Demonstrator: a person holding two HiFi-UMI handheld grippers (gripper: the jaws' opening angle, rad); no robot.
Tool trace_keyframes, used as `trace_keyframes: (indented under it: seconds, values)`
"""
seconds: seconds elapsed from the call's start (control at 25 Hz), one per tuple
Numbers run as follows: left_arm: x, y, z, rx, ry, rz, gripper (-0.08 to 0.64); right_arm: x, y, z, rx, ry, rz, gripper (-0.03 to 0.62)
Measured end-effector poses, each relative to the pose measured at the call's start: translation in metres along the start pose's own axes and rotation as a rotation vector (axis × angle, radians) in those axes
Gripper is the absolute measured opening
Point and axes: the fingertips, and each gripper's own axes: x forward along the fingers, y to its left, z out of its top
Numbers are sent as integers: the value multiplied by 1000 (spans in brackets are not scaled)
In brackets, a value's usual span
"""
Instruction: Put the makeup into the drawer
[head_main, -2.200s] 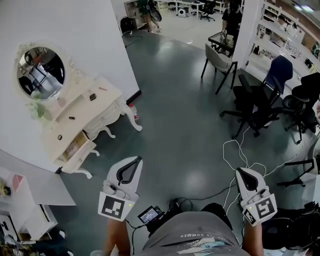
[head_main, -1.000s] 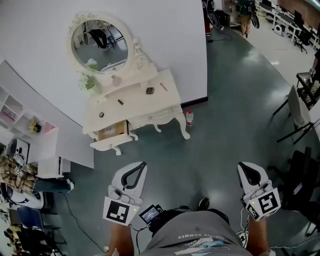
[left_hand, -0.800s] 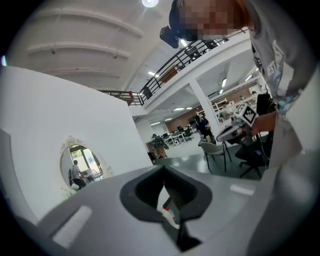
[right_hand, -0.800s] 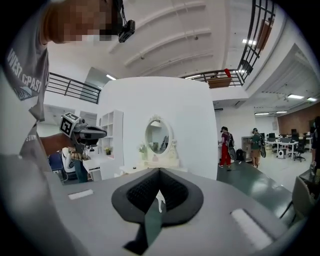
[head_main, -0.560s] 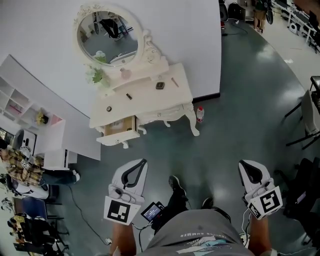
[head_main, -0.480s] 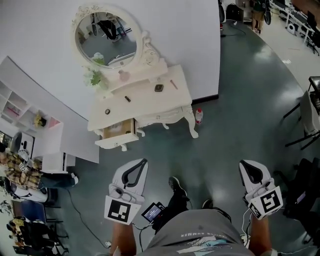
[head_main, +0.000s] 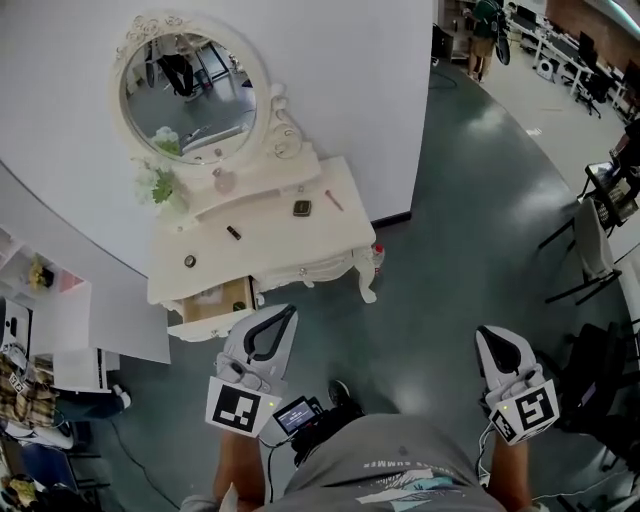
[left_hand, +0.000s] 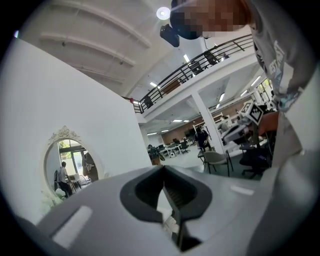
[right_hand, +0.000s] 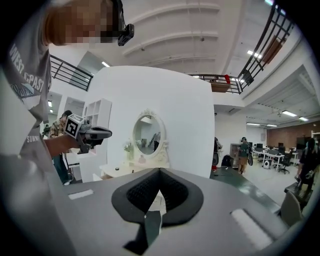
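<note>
Both pairs of jaws are pressed together with nothing between them, so the left gripper (head_main: 288, 312) and the right gripper (head_main: 490, 334) are empty. Just past the left tips, at 10 o'clock, the drawer (head_main: 212, 300) stands pulled out of the dressing table (head_main: 330, 235). The makeup lies on the tabletop from 11 to 12 o'clock: a dark tube (head_main: 232, 232), a square compact (head_main: 301, 208), a round pot (head_main: 189, 261) and a thin pencil (head_main: 332, 200). The step looks like closing in on the table. It is best to stop square to it, spread one pair of jaws early and take the nearest piece first, minding the drawer front.
</note>
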Motion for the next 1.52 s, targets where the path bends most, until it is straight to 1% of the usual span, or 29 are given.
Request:
trace_keyframes:
  seconds: [0.16, 0.32, 0.52, 0.6, 0.68, 0.72, 0.76, 0.84, 0.88, 0.96, 1.08, 1.12, 1.16, 1.2, 1.28, 1.32, 1.52]
  values:
    - [9, 45, -20, -22, -12, -19, 1, 40, 18, 17, -10, 0, -25, 2]
    - [12, 81, -33, -31, -27, -26, 0, 72, 29, 29, -30, 15, -33, 2]
    - [1, 125, -56, -84, -38, 3, 0, 119, 39, 48, -65, 32, -27, 2]
    - [-5, 141, -66, -77, -42, 19, 0, 141, 46, 55, -81, 29, -7, 2]
    - [-10, 154, -75, -35, -52, 31, 1, 164, 56, 58, -96, 30, 24, 2]
    - [-13, 160, -80, -29, -52, 41, 0, 175, 60, 59, -104, 32, 42, 2]
    - [-16, 166, -86, -51, -43, 60, 0, 186, 64, 61, -113, 34, 61, 2]
    - [-19, 177, -100, -126, -12, 107, 0, 209, 66, 64, -128, 34, 98, 2]
    - [-19, 182, -105, -136, -1, 126, 0, 221, 66, 66, -132, 33, 117, 2]
    - [-16, 191, -110, -105, 16, 150, 0, 245, 62, 67, -136, 28, 156, 2]
    - [-8, 208, -113, -17, 43, 180, 0, 286, 51, 66, -131, 23, 210, 2]
    - [-5, 215, -114, -2, 57, 199, 0, 302, 47, 65, -127, 21, 231, 2]
    - [-2, 222, -117, -8, 75, 225, 0, 319, 44, 65, -123, 21, 255, 2]
    - [-1, 229, -122, -47, 96, 264, 0, 337, 43, 65, -120, 20, 283, 2]
    - [4, 243, -132, -162, 138, 351, 1, 374, 39, 68, -122, 17, 344, 2]
    - [10, 250, -136, -185, 159, 380, 0, 393, 37, 71, -123, 15, 375, 2]
    - [50, 279, -146, -173, 242, 455, 1, 481, 26, 75, -128, 29, 507, 2]
